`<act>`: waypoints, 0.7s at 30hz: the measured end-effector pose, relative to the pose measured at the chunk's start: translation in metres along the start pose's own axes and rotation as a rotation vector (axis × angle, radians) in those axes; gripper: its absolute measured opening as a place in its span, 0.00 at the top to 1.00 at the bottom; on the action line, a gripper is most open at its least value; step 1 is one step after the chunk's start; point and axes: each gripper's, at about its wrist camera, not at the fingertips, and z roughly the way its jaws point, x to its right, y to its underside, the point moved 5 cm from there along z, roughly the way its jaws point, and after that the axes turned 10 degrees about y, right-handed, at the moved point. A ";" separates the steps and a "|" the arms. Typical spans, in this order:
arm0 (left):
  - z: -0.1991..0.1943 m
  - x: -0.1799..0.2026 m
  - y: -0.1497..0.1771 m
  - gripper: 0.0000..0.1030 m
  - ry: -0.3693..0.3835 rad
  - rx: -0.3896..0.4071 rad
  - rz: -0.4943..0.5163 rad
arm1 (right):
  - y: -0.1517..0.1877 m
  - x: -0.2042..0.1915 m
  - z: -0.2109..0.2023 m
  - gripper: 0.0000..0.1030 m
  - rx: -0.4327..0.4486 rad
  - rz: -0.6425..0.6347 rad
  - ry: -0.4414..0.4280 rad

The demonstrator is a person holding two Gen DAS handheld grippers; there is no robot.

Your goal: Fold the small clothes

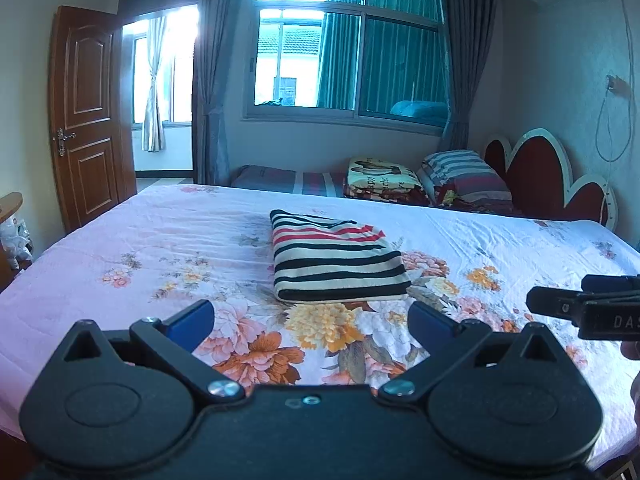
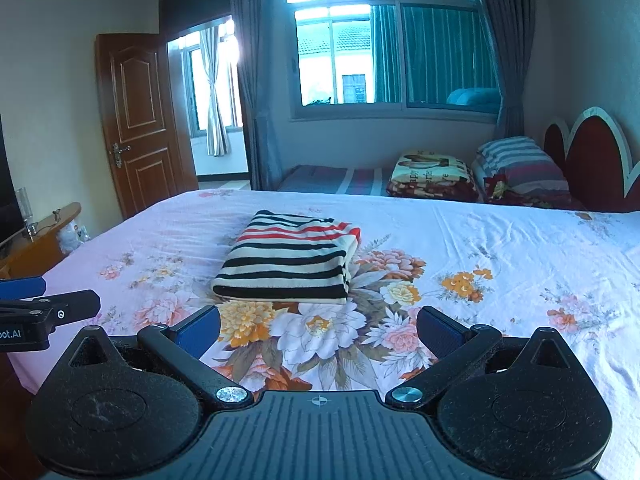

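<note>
So the striped garment (image 1: 336, 258) is seen folded into a neat rectangle, laid flat on the floral bedsheet (image 1: 160, 248) around the middle of the bed. The left gripper (image 1: 311, 318) is held above the near edge with its blue pads spread wide, nothing pinched between them. Same deal for the right gripper (image 2: 319, 330): jaws spread wide, nothing held, parked just short of the garment. Pillows (image 2: 520, 168) and a folded blanket (image 2: 434, 176) are piled by the red headboard (image 2: 592, 160).
</note>
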 end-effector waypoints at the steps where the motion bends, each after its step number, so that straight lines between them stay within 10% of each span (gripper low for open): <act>1: 0.000 0.000 0.000 0.01 0.002 0.001 0.002 | 0.000 0.000 0.000 0.00 0.002 -0.001 0.002; 21: -0.003 0.001 0.000 0.01 -0.003 0.015 0.014 | -0.003 0.002 -0.009 0.00 0.028 -0.026 -0.001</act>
